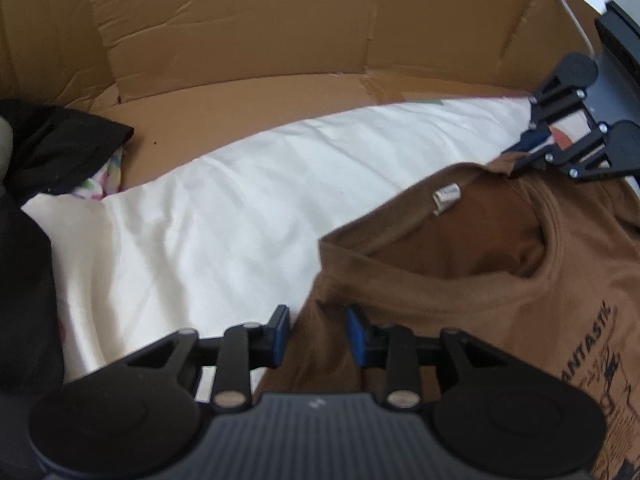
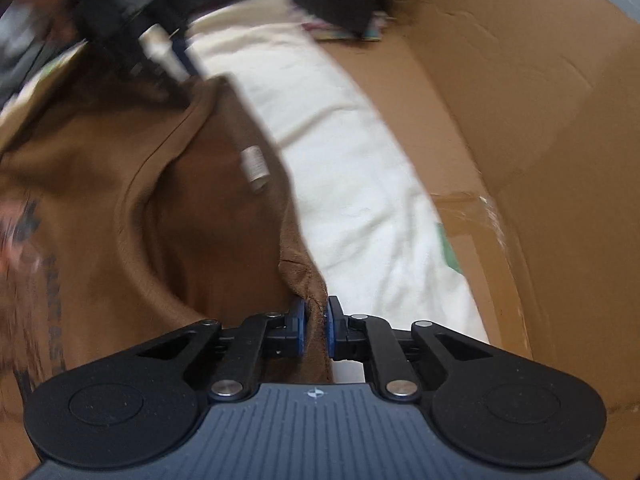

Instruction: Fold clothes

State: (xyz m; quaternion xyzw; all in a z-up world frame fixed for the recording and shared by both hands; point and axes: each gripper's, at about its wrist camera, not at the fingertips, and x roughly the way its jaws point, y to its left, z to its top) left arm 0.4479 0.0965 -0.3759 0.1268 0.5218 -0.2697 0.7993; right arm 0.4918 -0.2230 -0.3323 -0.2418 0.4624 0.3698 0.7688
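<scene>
A brown T-shirt point(image 1: 460, 280) with dark print lies collar-up on a white sheet point(image 1: 260, 192), its neck label point(image 1: 446, 196) showing. My left gripper point(image 1: 318, 332) is open, its blue pads either side of the shirt's near shoulder edge without pinching it. My right gripper point(image 1: 520, 160) holds the far shoulder edge. In the right wrist view the right gripper point(image 2: 316, 328) is shut on a bunched fold of the brown T-shirt point(image 2: 140, 200). The left gripper point(image 2: 176, 68) appears blurred at the shirt's far corner.
Cardboard box walls point(image 1: 240, 20) rise behind and beside the sheet, and they fill the right side point(image 2: 540, 120) of the right wrist view. A black garment point(image 1: 60, 140) over patterned cloth lies piled at the sheet's left end. A white cable point(image 1: 568, 12) runs past the box.
</scene>
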